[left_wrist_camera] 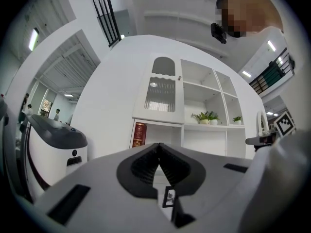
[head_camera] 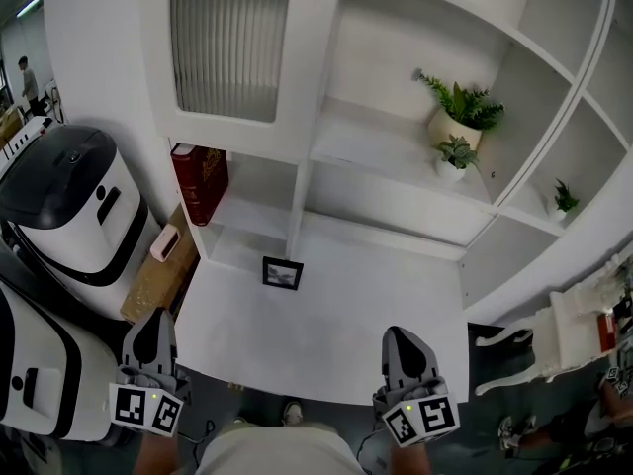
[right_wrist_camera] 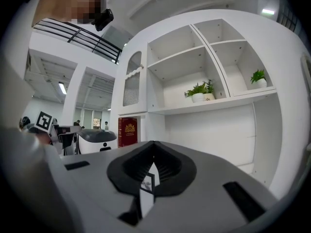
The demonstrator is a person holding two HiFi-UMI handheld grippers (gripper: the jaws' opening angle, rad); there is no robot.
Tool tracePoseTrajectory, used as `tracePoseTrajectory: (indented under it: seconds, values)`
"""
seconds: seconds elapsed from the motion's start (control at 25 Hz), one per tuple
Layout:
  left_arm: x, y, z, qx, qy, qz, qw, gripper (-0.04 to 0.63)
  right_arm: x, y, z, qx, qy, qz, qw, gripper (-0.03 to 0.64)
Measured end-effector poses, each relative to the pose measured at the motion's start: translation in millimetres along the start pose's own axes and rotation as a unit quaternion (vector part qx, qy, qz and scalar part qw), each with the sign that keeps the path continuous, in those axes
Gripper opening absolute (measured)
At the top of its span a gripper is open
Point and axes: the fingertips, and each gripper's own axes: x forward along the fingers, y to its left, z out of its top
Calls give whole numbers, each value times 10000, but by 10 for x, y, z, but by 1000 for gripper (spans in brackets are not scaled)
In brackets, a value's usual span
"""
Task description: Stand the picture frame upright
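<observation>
A small black picture frame (head_camera: 282,273) stands on the white counter (head_camera: 376,315) of the shelf unit, near its back left. Through the gap under each gripper's jaws it shows as an upright rectangle, in the left gripper view (left_wrist_camera: 168,197) and in the right gripper view (right_wrist_camera: 147,182). My left gripper (head_camera: 153,317) is held at the counter's front left edge, shut and empty (left_wrist_camera: 159,145). My right gripper (head_camera: 401,332) hangs over the counter's front edge to the right, also shut with nothing in it (right_wrist_camera: 153,143). Both are well short of the frame.
A red book (head_camera: 200,181) stands in the cubby left of the frame. Two potted plants (head_camera: 457,117) sit on the shelf above and a third (head_camera: 565,198) farther right. A white and black machine (head_camera: 74,201) and a cardboard box (head_camera: 158,275) are at the left, a white chair (head_camera: 554,334) at the right.
</observation>
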Motion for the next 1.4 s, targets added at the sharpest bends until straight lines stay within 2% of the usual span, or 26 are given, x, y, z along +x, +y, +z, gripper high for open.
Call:
tracePoseTrajectory:
  seconds: [0.2, 0.44, 1.08, 1.4]
  values:
    - [-40, 71, -42, -56, 34, 34, 10000, 17, 18, 71, -13, 90, 4, 35, 10000, 9]
    - [-45, 98, -22, -49, -1, 21, 10000, 17, 46, 79, -26, 492, -12, 101, 9987, 9]
    - [-53, 71, -6, -71, -56, -13, 10000, 17, -9, 73, 27, 337, -212, -44, 9992, 9]
    - [-92, 52, -46, -101, -26, -10, 9999, 17, -7, 122, -3, 395, -215, 20, 9990, 9]
